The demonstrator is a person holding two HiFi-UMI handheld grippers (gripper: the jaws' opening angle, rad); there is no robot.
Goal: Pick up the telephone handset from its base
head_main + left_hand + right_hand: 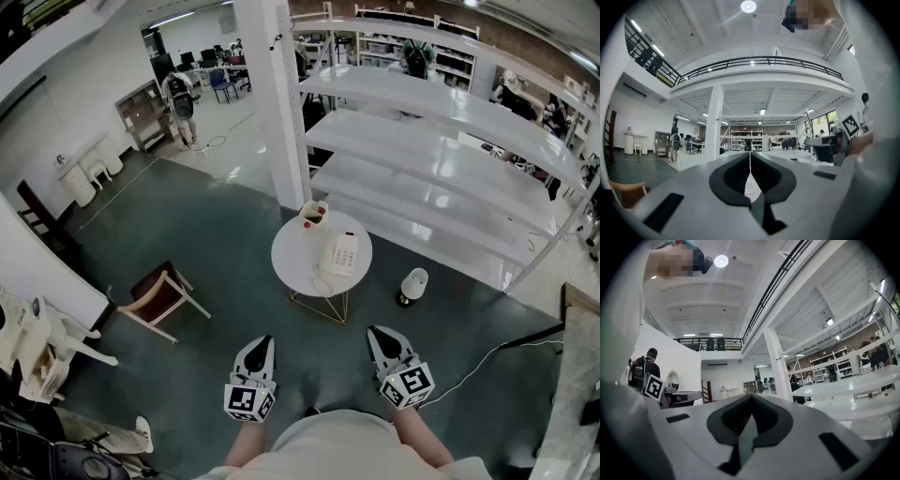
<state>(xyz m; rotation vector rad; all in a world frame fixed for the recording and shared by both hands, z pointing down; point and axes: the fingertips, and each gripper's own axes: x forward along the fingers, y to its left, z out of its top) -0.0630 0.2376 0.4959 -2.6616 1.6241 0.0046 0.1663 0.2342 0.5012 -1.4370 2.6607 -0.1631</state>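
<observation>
Two grippers sit low in the head view, held level and well short of the round table (289, 272). The left gripper (264, 341) and the right gripper (379, 332) each have their jaws pressed together with nothing between them, which each gripper's own view confirms. The white telephone (341, 253) lies on the table beside a cup (313, 215). The handset (329, 254) appears to rest along the base's left side, but white on white at this size blurs its outline. The forearms are cut off by the bottom edge. A wooden chair (157, 293) stands well left of the table.
</observation>
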